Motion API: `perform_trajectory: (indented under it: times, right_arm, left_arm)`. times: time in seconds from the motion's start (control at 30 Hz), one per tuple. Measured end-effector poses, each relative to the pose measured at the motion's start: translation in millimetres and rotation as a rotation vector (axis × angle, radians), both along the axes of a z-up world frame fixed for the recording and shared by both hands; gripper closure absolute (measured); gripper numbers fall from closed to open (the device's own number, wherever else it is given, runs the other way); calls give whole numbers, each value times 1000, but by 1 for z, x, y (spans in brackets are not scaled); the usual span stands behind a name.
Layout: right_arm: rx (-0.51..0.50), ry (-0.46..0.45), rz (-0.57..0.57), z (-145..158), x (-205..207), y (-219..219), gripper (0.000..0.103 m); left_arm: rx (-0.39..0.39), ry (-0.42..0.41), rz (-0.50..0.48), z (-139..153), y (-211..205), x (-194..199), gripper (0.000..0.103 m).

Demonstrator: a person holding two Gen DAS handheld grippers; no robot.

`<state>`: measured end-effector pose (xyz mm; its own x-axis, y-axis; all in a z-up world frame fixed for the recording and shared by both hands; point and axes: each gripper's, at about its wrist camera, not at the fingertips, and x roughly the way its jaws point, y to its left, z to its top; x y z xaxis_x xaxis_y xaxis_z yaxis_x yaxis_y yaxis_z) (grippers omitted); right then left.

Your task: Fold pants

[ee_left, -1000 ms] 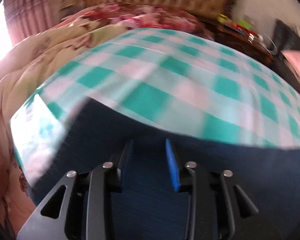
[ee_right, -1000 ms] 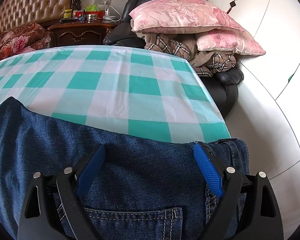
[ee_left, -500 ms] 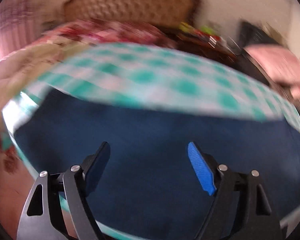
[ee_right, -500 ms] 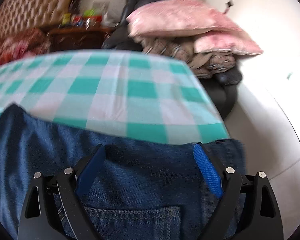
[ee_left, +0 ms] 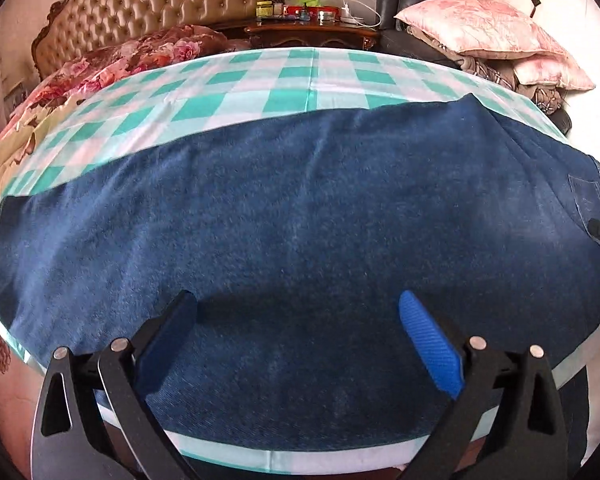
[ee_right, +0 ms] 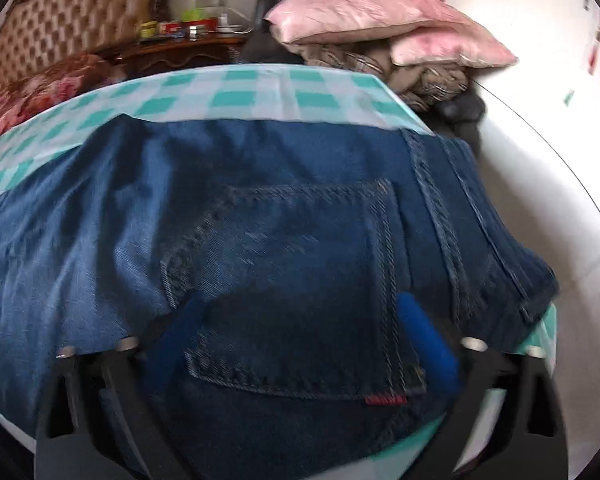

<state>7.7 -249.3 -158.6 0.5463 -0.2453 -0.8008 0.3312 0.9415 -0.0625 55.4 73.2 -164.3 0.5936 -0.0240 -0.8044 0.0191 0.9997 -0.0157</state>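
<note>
pants [ee_left: 300, 208] flat on bench [ee_left: 260, 80]; left hand-held gripper [ee_left: 296, 340] and right hand-held gripper [ee_right: 300, 340] opening, empty; waistband overhangs the edge, may slide off.

A: Left gripper [ee_left: 298, 336] changed?
B: Jaws went from narrow to opening wide, nothing between; it swept along the jeans [ee_left: 300, 216].
A: Right gripper [ee_right: 300, 344]?
B: Opening too; back pocket [ee_right: 296, 280] now between.

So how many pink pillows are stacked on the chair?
2. The big pillow lies on top of the pile; the smaller pillow sits just under it, toward the right. More could be hidden underneath.
</note>
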Motion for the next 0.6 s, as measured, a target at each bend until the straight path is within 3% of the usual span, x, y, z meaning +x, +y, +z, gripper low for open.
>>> perform_trajectory:
  times: [0.33, 0.4, 0.47, 0.53, 0.6]
  right_arm:
    - [-3, -51, 9, -4, -11, 4, 4]
    - [-4, -44, 10, -4, -10, 5, 4]
    - [7, -17, 11, -3, -7, 4, 4]
    - [13, 3, 10, -2, -4, 3, 4]
    - [16, 10, 11, -2, -3, 2, 4]
  left_arm:
    - [14, -18, 45, 1, 0, -6, 2]
    - [44, -39, 40, 11, -11, -11, 17]
    - [47, -68, -25, 25, -33, -16, 17]
    - [1, -57, -81, 31, -51, -17, 22]
    - [-11, -43, -146, 32, -76, -18, 34]
